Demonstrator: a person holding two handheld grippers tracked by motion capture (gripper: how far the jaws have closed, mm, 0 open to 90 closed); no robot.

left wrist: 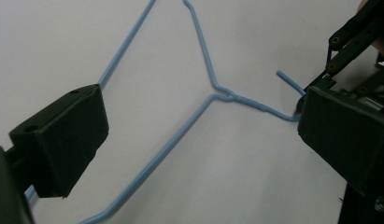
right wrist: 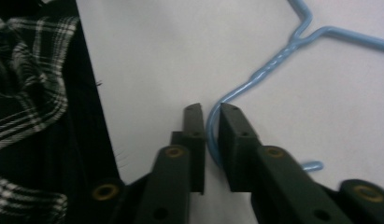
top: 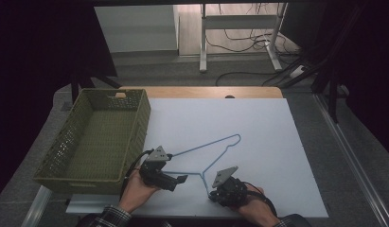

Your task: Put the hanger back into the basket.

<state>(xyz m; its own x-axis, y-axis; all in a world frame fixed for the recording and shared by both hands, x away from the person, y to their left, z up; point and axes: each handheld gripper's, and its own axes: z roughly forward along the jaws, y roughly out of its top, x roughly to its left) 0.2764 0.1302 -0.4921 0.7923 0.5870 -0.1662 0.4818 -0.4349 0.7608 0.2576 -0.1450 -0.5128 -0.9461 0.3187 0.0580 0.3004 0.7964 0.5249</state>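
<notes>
1. Pale blue wire forms the hanger (top: 208, 156), which lies flat on the white sheet (top: 258, 127) in the lower middle of the high view, its triangle opening toward the upper right and its hook curling toward the bottom edge.
2. The right gripper (top: 212, 194) sits at the lower centre-right of the high view, close to the sheet's near edge. In the right gripper view its jaws are drawn narrow around the curve of the hook (right wrist: 212, 133), the wire caught between the two pads.
3. The left gripper (top: 181, 178) lies left of the hanger's neck in the high view, just beside the lower arm of the triangle. In the left gripper view its jaws stand wide apart with nothing between the pads; the twisted neck (left wrist: 229, 96) lies on the sheet beyond them.
4. The green basket (top: 135, 137) stands at the left of the high view, its right wall overlapping the sheet's left edge and near the left gripper.
5. To the right of the hanger and above it the sheet is bare up to its far and right edges, giving wide room there; at the bottom the sheet's edge is close beneath both hands.
6. A checked sleeve (right wrist: 26, 93) fills the left of the right gripper view, beyond the sheet's edge.
</notes>
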